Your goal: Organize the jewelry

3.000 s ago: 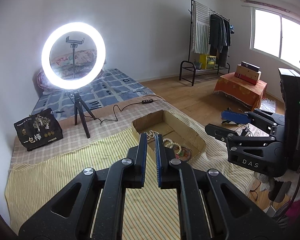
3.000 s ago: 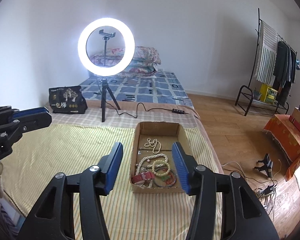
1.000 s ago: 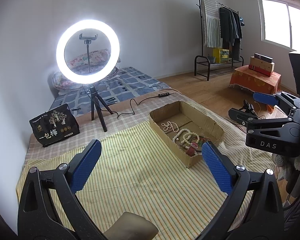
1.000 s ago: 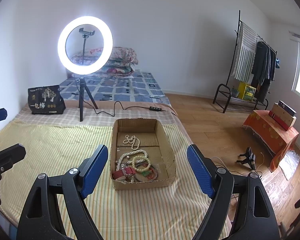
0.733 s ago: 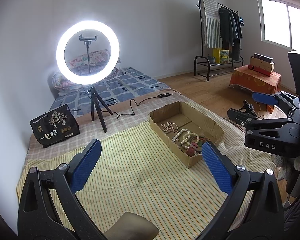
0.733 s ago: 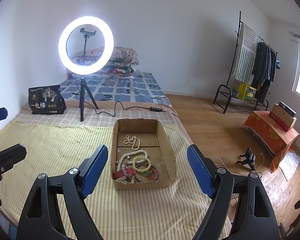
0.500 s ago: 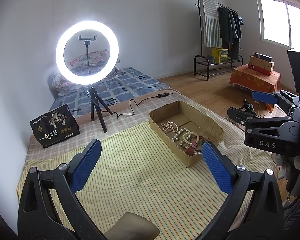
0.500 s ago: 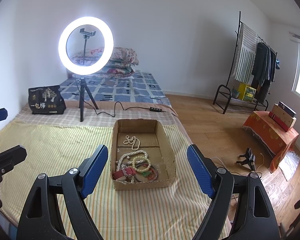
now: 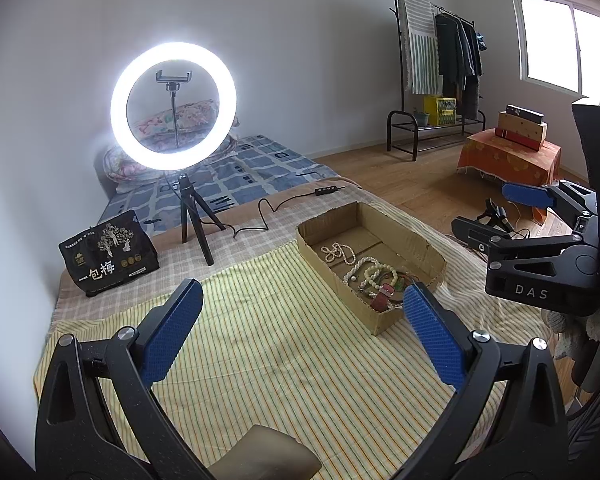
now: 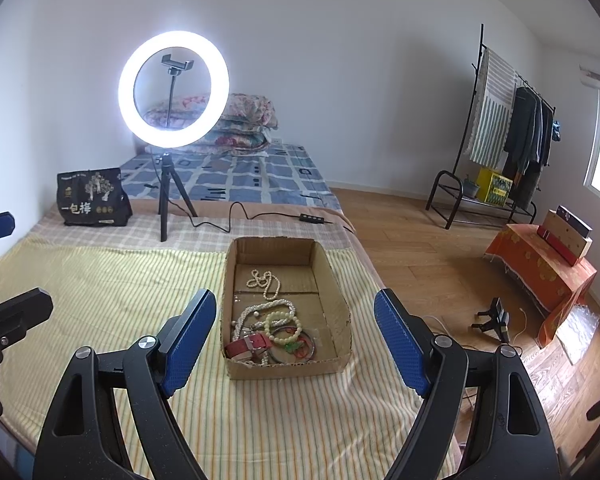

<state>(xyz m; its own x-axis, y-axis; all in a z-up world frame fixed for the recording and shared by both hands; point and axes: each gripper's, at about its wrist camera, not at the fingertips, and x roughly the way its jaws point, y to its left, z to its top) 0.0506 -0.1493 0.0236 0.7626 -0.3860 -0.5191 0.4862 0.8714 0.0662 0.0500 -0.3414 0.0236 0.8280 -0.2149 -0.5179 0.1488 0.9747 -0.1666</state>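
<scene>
1. The jewelry lies inside a shallow brown cardboard box (image 10: 342, 320) on the yellow striped cloth (image 10: 100, 300) over the bed. A loose white pearl necklace (image 10: 265, 282) sits alone toward the far end. A tangled heap fills the near end: a string of white beads (image 10: 260, 312), a pale green bead bracelet (image 10: 283, 326), a red leather strap (image 10: 247, 345) and thin green and red bangles (image 10: 298, 348).

2. This scene fits two stages alike: pieces gathered in the box and waiting to be sorted out, or pieces already put away there. The pictures do not settle which.

3. If a piece is to be lifted, the lone pearl necklace is likely the easier one, since nothing overlaps it. In the heap, strands cross one another, so a pinch on one would probably drag its neighbours. A low, narrow grip on a single strand, clear of the cardboard wall, would suit best.

4. The right gripper (image 10: 296, 338) hovers above the cloth, its blue-padded jaws spread wide and empty, pointing along the box so that the near end sits between them.

5. The left gripper (image 9: 300, 332) hangs to the left of the box, aimed across the cloth, jaws likewise spread wide and holding nothing. The box lies just ahead of its right pad.
</scene>
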